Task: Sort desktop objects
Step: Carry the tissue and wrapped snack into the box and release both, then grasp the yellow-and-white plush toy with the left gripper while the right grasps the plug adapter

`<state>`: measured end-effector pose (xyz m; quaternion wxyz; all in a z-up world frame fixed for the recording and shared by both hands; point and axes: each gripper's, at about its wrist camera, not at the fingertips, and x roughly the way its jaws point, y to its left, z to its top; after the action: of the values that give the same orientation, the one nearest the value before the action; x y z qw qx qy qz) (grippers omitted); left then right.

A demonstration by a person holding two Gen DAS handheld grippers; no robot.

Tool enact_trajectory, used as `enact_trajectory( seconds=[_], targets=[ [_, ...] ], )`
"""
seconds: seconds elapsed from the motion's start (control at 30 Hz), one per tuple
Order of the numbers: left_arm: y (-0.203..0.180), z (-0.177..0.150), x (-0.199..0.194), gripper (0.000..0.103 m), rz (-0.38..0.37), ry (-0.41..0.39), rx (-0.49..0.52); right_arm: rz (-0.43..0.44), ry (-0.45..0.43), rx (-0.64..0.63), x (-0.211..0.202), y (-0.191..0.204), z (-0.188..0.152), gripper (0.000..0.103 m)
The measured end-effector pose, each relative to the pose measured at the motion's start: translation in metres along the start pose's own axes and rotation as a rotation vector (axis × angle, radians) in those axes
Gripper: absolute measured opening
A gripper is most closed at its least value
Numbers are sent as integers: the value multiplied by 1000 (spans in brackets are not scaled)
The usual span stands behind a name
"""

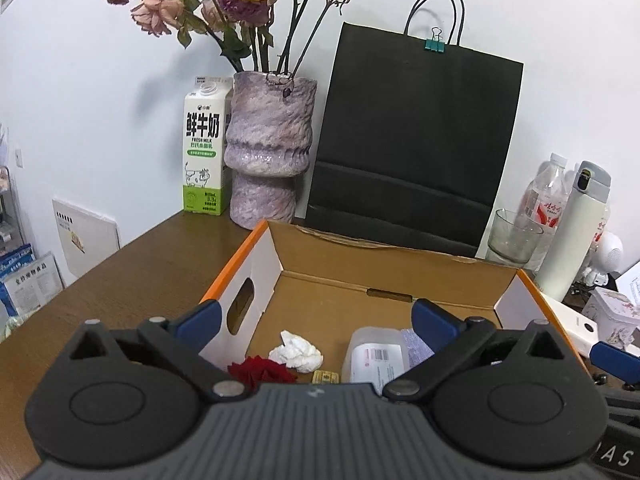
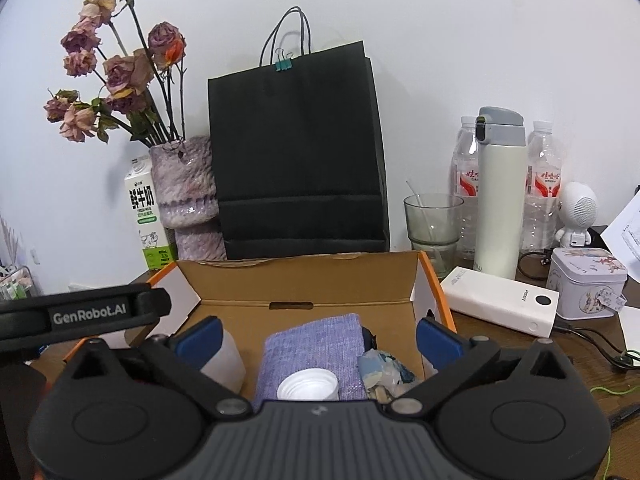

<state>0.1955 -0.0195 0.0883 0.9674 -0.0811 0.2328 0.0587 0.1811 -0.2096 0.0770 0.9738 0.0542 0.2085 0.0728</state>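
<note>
We found the cardboard box (image 1: 384,280) open at the top on the brown bench (image 1: 132,276), with orange-edged side walls and 1 oval hand slot in its left wall. Behind its far wall stood the black paper bag (image 1: 416,136), close enough to limit room on that side. Left of the box the bench surface lay bare up to the milk carton (image 1: 203,152) and the vase (image 1: 268,148) of dried roses. To the right, the white power bank (image 2: 502,306) lay just beside the box's right wall, with the tin (image 2: 586,282) near it.

The left claw (image 1: 316,316) hung above the box's near part with its 2 blue fingers spread wide, holding and touching nothing. The right claw (image 2: 318,334) hung over the box's right part, its fingers likewise wide apart and empty. In the right wrist view, the left finger overlapped a translucent container (image 2: 226,354); we could not tell whether they touched.

Inside the box we counted 1 red rose (image 1: 262,372), 1 crumpled white tissue (image 1: 298,350), 1 small yellow item (image 1: 326,377), 1 labelled plastic container (image 1: 376,356), 1 purple cloth (image 2: 316,350), 1 white cap (image 2: 308,386) resting on that cloth, and 1 crumpled wrapper (image 2: 384,368) just right of the cloth.

Behind the power bank we counted 1 glass (image 2: 434,224), 1 white flask (image 2: 500,192), 2 water bottles (image 2: 544,184) and 1 white figurine (image 2: 576,216).
</note>
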Motion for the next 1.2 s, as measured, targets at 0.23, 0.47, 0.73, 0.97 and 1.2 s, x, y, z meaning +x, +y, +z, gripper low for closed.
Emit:
enact_trajectory(
  seconds=[0.23, 0.47, 0.73, 0.97, 1.2],
  targets=[
    [9, -4, -28, 103, -14, -14, -12, -6, -10, -14, -30, 1, -2, 103],
    [36, -27, -58, 103, 5, 10, -19, -52, 17, -84, -66, -3, -25, 103],
    [56, -62, -89, 103, -27, 49, -32, -103, 79, -46, -93, -37, -58, 103],
    [37, -78, -104, 100, -68, 71, -11, -125, 127, -75, -94, -44, -81, 103],
    [24, -93, -76, 73, -87, 210, -89, -130, 140, -76, -86, -49, -87, 103]
  ],
)
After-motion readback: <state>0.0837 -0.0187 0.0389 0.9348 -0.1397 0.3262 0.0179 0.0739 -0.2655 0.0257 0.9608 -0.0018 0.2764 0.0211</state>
